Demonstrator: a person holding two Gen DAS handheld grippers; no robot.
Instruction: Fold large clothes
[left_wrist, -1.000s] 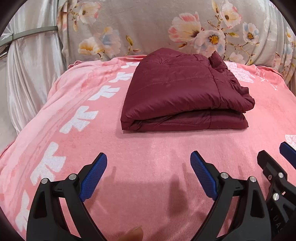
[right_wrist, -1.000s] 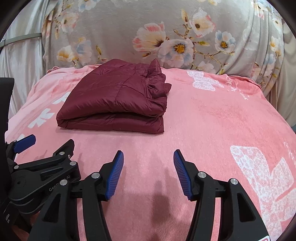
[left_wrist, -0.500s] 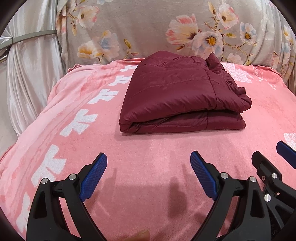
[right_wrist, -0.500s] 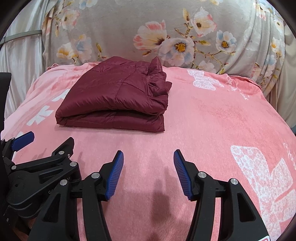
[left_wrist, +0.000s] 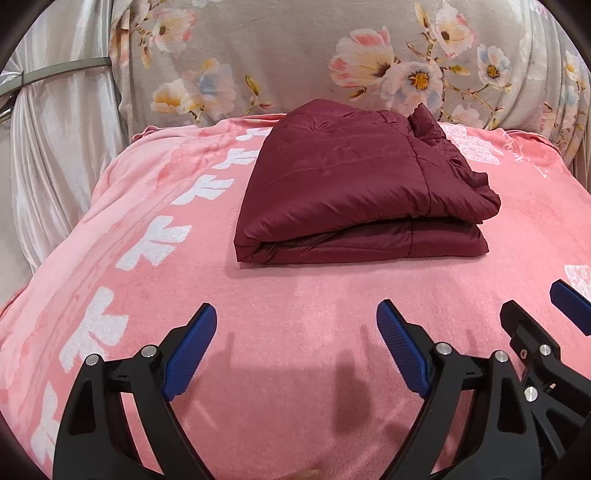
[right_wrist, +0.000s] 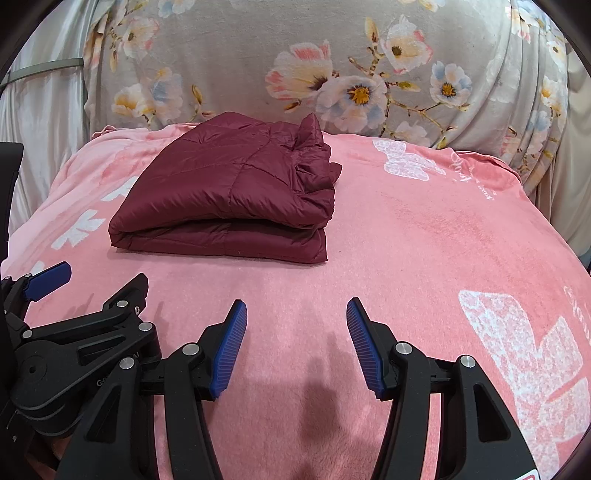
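Maroon quilted jacket (left_wrist: 354, 192) is seen folded into a thick, roughly rectangular bundle of stacked layers, and it is laid flat on the pink blanket (left_wrist: 295, 302). Relative to the jacket, the floral grey cloth (left_wrist: 295, 55) is draped upright just behind it, and a bunched, ruffled edge of the jacket's own fabric is raised at its far right corner. White printed shapes on the blanket are found to the left of the jacket in a row, and more white prints are seen to its right.

Both tools are held in front of the jacket, well apart from it, above bare blanket. The left gripper (left_wrist: 295, 343) is seen with its blue-padded jaws spread wide; they are closing slightly, and nothing is caught between them. The right gripper (right_wrist: 295, 343) is seen with its jaws parted less widely, and nothing is gripped there either. In the right wrist view the left gripper (right_wrist: 48, 280) is placed just beside the right one, nearer the jacket's left end. Shadows of the fingers are cast on the blanket between the tools and the jacket.
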